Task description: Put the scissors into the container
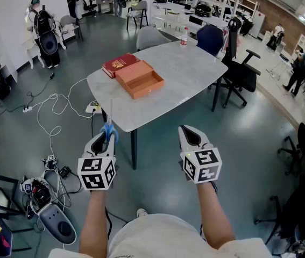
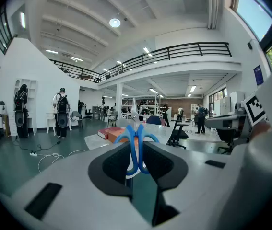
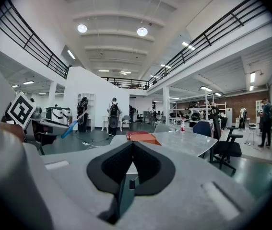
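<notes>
Blue-handled scissors (image 1: 109, 130) stand upright between the jaws of my left gripper (image 1: 107, 137), blades pointing up and away. In the left gripper view the blue handle loops (image 2: 136, 145) sit pinched in the left gripper (image 2: 135, 152). My right gripper (image 1: 191, 134) is held level beside it, shut with nothing in it; the right gripper view shows the right gripper (image 3: 132, 148) with its jaws closed together. The container, an open orange box (image 1: 141, 80), lies on the white table (image 1: 195, 74) well ahead of both grippers. It also shows as the orange box (image 3: 146, 138).
A red book (image 1: 120, 64) lies against the box's far left side. A bottle (image 1: 184, 36) stands at the table's far edge. Chairs (image 1: 241, 69) ring the table's right and back. Cables (image 1: 50, 117) and gear lie on the floor at left.
</notes>
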Demonstrator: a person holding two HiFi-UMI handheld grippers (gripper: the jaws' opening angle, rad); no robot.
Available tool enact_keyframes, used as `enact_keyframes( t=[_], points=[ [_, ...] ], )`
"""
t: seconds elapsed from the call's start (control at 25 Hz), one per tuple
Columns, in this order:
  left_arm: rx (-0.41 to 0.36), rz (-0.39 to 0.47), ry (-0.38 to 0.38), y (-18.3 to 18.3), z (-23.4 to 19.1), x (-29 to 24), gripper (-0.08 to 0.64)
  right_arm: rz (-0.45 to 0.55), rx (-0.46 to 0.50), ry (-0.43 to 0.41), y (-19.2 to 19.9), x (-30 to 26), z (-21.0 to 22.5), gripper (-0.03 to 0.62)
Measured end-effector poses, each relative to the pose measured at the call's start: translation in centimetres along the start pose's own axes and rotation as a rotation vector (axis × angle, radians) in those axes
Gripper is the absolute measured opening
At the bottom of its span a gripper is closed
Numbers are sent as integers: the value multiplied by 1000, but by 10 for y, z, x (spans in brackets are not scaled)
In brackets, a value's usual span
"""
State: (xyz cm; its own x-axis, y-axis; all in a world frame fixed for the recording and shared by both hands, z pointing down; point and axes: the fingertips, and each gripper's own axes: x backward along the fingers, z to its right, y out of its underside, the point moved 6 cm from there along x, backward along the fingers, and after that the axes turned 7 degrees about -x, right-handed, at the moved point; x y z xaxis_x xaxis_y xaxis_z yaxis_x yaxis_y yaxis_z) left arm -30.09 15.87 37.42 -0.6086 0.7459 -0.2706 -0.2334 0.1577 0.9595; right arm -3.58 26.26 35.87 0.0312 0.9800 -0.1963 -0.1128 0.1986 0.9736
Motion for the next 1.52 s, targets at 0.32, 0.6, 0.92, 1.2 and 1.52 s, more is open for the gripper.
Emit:
enact_keyframes(
  t=[0.32,0.6,0.92,1.2,1.52],
  points=[
    [-1,4,12,2,-14,-8,81,3,0,9,2,-9,-8,5],
    [3,0,26,4,-17,-20,81,2,-4,20,0,-19,-3,5],
    [-4,-26,-15,0,-24,-48,81,3,-24,-15,-6,-55,19,5],
    [5,-33,-69,-20,-28,-84,81,-8,-24,-81,-23,-103,44,5],
    [10,-61,-109,-29,-28,-131,81,-29,-27,-135,-31,-156,80,5]
  ],
)
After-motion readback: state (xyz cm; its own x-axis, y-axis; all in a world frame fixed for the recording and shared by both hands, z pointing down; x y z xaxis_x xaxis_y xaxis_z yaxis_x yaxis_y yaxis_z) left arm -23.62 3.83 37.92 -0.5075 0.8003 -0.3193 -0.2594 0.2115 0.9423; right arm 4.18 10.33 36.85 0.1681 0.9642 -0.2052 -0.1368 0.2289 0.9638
